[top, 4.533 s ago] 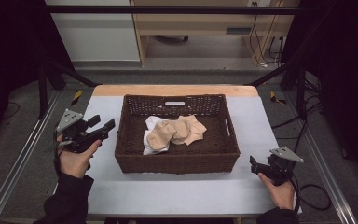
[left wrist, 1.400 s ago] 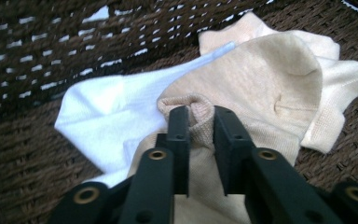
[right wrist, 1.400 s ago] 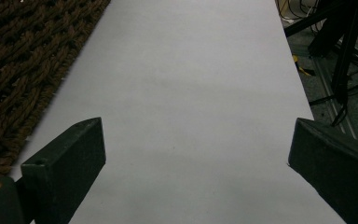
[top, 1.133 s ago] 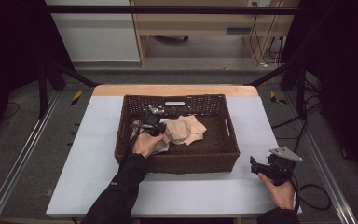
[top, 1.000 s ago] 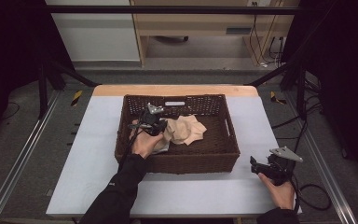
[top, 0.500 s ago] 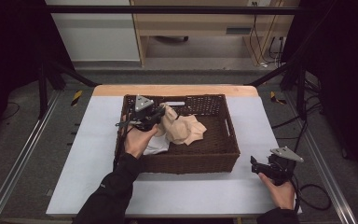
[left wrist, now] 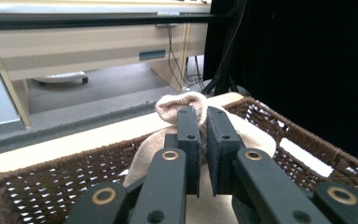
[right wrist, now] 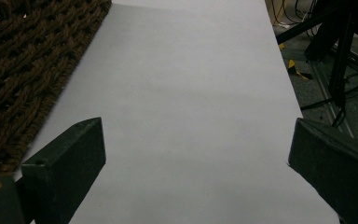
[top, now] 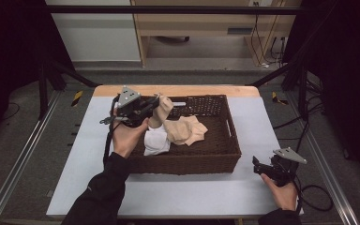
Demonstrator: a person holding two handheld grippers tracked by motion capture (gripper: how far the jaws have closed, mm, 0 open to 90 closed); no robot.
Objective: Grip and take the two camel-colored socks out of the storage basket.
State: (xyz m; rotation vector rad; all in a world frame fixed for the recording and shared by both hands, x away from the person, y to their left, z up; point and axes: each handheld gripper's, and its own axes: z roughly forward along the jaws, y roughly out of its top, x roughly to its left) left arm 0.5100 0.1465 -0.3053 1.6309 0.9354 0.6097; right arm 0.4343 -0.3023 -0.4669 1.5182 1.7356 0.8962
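In the high view, a dark brown wicker basket (top: 215, 154), rectangular with woven walls, is seen on a pale grey table (top: 178, 197). The left gripper (top: 155, 104) is held above the basket's far left corner, its jaws clamped on the top end of a beige cloth (top: 165, 107). The soft, crumpled cloth is drawn up into a narrow neck at the jaws, and its long axis slopes down and to the right into the basket, where the rest lies bunched. A white cloth (top: 156, 143) is seen just beside it on the basket floor. The right gripper (top: 257, 164) is held low over the table's near right corner, well apart from the basket.

In the left gripper view, the knitted beige cloth (left wrist: 179, 103) is pinched between two black jaws, a rounded fold bulging above them.

In the right gripper view, two black jaws are spread wide over bare table (right wrist: 186, 93), with coarse basket weave (right wrist: 23, 70) at the left.
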